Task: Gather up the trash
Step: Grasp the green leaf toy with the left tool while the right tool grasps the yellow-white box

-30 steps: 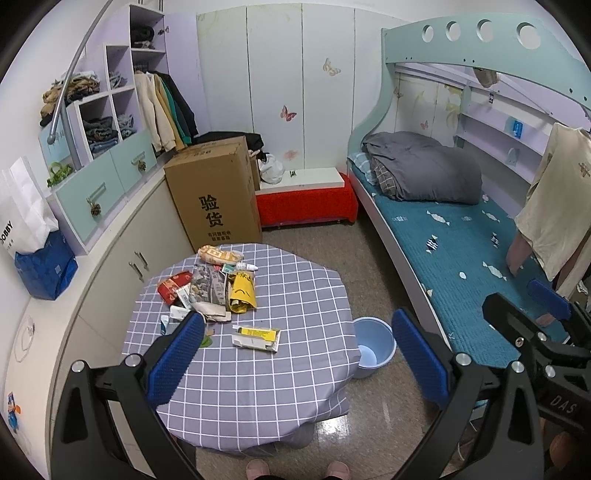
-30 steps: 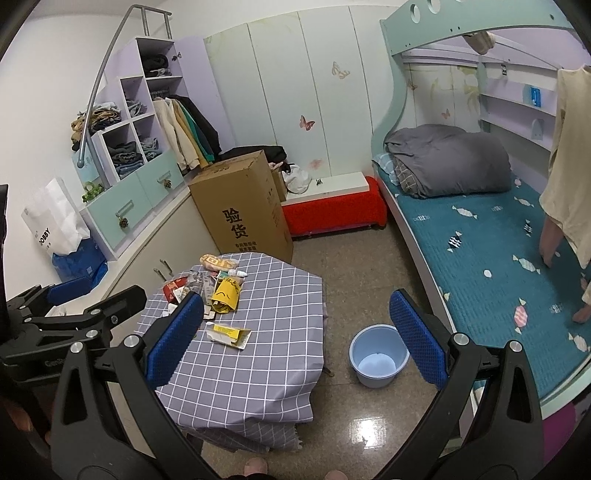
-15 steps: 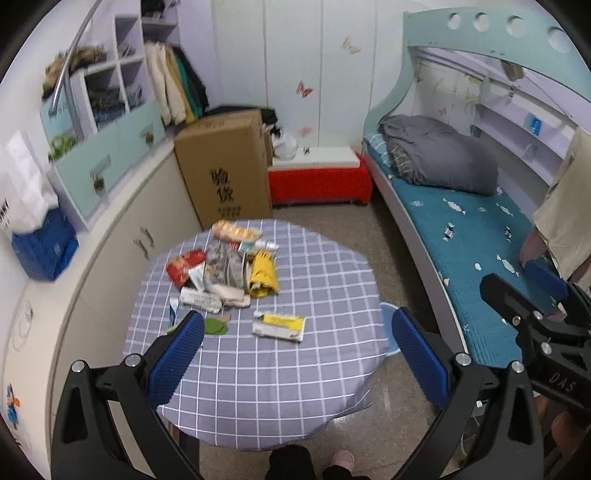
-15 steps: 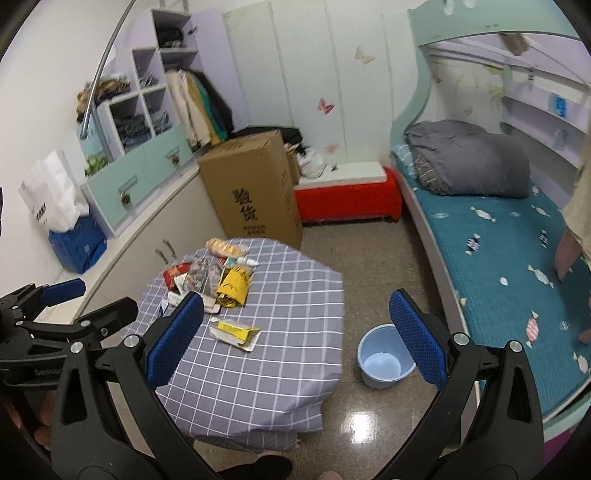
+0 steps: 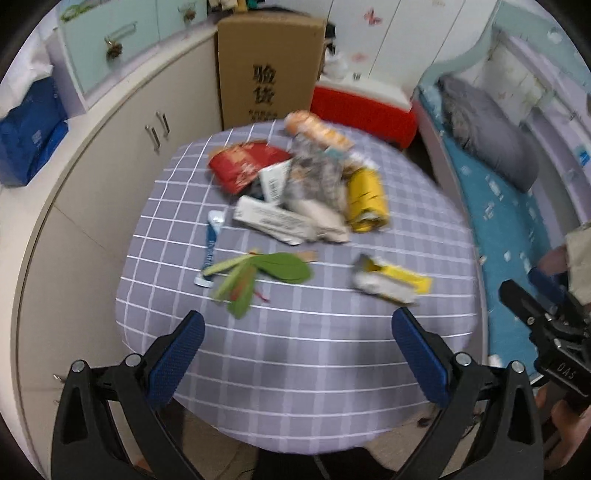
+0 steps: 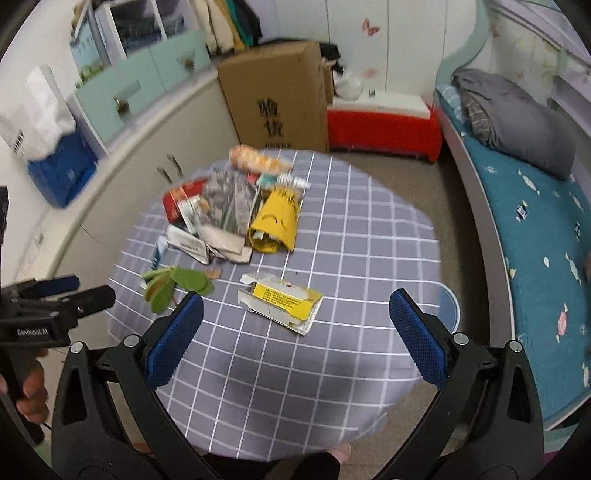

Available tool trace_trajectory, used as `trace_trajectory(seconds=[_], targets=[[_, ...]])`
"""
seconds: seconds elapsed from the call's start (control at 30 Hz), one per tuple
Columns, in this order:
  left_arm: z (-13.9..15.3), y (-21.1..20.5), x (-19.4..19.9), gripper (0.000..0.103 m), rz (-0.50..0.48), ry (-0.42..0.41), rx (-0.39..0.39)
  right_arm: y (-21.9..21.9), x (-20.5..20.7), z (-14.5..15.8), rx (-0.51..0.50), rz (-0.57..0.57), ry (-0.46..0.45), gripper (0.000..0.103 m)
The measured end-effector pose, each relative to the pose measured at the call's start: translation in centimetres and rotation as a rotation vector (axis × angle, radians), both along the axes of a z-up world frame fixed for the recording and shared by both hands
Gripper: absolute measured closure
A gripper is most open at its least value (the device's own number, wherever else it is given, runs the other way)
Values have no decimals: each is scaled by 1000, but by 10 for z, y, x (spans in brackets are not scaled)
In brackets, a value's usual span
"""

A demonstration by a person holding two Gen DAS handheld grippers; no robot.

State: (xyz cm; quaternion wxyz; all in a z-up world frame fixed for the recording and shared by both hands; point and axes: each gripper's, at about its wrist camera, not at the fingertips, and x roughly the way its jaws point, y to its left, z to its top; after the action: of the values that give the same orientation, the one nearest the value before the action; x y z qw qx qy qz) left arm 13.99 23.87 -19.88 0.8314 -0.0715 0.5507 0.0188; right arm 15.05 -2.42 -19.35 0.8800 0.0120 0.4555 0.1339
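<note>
Our left tongs (image 5: 297, 354) and right tongs (image 6: 295, 336) gape wide, empty, above the counter (image 6: 332, 387); wrappers (image 6: 236, 218) heaped beyond.

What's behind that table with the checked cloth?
Behind the table stands a tall cardboard box, beside it a red bench. The box's base is hidden by the table.

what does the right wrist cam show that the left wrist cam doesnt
Only the right wrist view shows the rim of the blue bucket past the table's right edge, the hanging clothes on the back wall, and the left gripper from the side.

Only the left wrist view shows the right gripper from the side and the blue-and-white tube clearly.

Both show the checked table, the trash pile with the yellow bag, the green leaf-like piece, the flattened yellow box, the cardboard box and the bed.
</note>
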Motion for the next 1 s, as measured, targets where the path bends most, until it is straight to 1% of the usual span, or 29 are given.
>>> trace_trajectory(seconds=[0.13, 0.2, 0.23, 0.3, 0.33, 0.37, 0.4, 0.47, 0.5, 0.53, 0.57, 0.6, 0.63, 0.67, 0.73, 0.8, 0.87, 0.9, 0.93, 1.0], targets=[[-39, 17, 31, 4, -37, 54, 53, 18, 22, -36, -42, -11, 56, 5], [-53, 21, 42, 4, -58, 70, 77, 22, 32, -50, -46, -26, 84, 5], [-65, 21, 51, 4, -81, 93, 103, 23, 36, -55, -48, -35, 95, 5], [-83, 22, 59, 12, -108, 123, 143, 26, 43, -69, -48, -54, 119, 5], [-95, 24, 63, 20, -120, 156, 155, 27, 45, -75, -48, -63, 130, 5], [-106, 27, 66, 27, -125, 187, 153, 29, 48, -81, -49, -72, 144, 5], [-115, 31, 67, 29, -122, 215, 144, 31, 49, -87, -49, -78, 151, 5], [-127, 36, 68, 38, -120, 245, 129, 34, 52, -94, -62, -87, 157, 5], [-132, 37, 69, 41, -128, 259, 132, 36, 53, -96, -67, -88, 157, 5], [-135, 37, 70, 49, -136, 267, 139, 37, 54, -100, -77, -86, 158, 5], [-138, 36, 71, 63, -144, 275, 145, 39, 56, -102, -84, -85, 159, 5], [-140, 37, 71, 67, -150, 283, 140, 41, 58, -105, -91, -83, 158, 5], [-140, 38, 72, 81, -149, 274, 116, 43, 60, -107, -93, -82, 156, 5], [-140, 38, 73, 87, -148, 274, 113, 44, 62, -109, -93, -79, 154, 5], [-136, 41, 73, 88, -138, 259, 107, 48, 67, -112, -101, -70, 147, 5], [-128, 45, 72, 89, -115, 239, 78, 53, 71, -114, -131, -44, 126, 5], [-116, 49, 70, 90, -94, 210, 55, 58, 75, -120, -147, -25, 138, 5], [-112, 50, 69, 90, -87, 199, 38, 58, 76, -123, -145, -25, 148, 5], [-105, 52, 67, 90, -74, 182, 14, 57, 77, -126, -125, -26, 158, 5], [-96, 54, 65, 90, -58, 165, -9, 52, 80, -128, -83, -43, 179, 5]])
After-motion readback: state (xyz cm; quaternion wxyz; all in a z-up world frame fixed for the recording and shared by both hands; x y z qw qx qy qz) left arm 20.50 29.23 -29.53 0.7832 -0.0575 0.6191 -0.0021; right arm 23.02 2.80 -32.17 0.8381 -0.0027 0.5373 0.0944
